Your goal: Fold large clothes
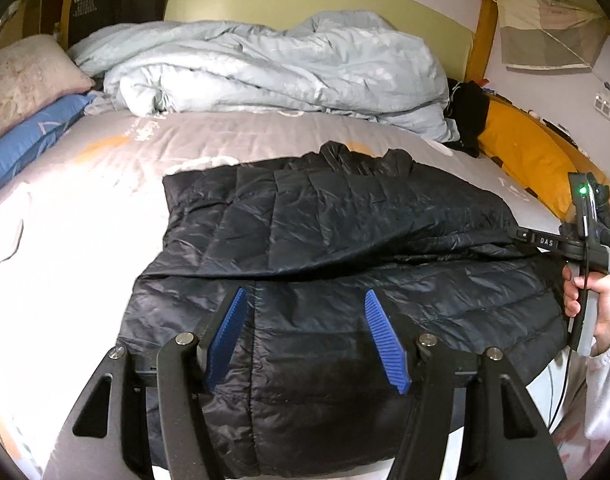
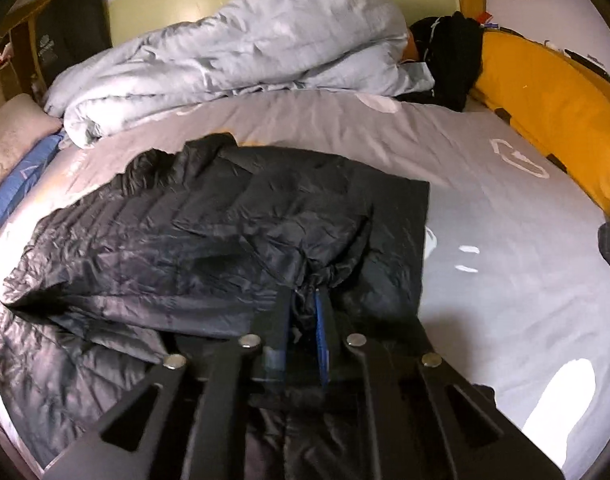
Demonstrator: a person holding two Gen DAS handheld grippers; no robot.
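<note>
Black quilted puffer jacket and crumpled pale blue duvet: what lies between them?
Only bare grey bedsheet separates jacket from duvet, shown in both wrist views.

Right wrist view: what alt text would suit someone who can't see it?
The right gripper is pinched shut on a sleeve of a black puffer jacket lying on a grey bed sheet, with a rumpled pale-blue duvet behind.

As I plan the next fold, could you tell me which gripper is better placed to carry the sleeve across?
The right gripper: it is shut on the black quilted puffer jacket, at its gathered sleeve cuff. The left gripper hovers open above the hem, holding nothing.
</note>
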